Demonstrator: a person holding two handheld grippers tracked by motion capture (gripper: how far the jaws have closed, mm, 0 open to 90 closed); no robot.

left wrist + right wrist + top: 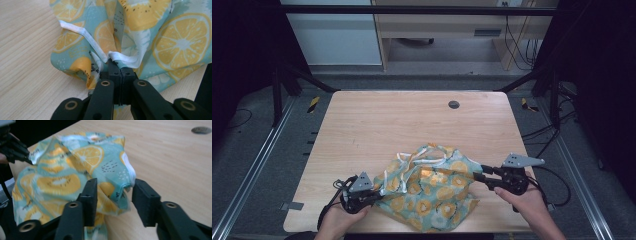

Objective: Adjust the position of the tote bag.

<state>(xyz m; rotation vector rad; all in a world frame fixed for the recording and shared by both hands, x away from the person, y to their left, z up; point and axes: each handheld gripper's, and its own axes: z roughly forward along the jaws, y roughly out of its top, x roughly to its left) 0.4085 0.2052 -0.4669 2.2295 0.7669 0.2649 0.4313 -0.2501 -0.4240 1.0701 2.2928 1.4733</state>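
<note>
You held both grippers at the near edge of the bench (pixel 362 120), one at each side of the fabric bag (pixel 432 192). Small dark lettering ran along the bag's folds, too small and creased to read.

Your left gripper (pixel 374 196) was fully closed on the bag's left edge. In the left gripper view the jaws met with no gap, pinching the fabric just below the white trim (pixel 100 51), which bunched at the jaw tips.

Your right gripper (pixel 479 175) stood partly open at the bag's right side. In the right gripper view its jaws were spread on either side of a loose corner of the fabric (pixel 112 187). The left jaw lay against the cloth; the right jaw stood just clear of the white-edged fold. The pads did not press on the fabric.

The bag lay crumpled on the near half of the bench between your two hands. Its cloth was teal with orange and lemon slices. White handles (pixel 404 157) looped out at its far side. Whether the bag contained anything could not be told.

Farther off, a round dark grommet (pixel 454 104) sat in the bench near its far edge.
</note>
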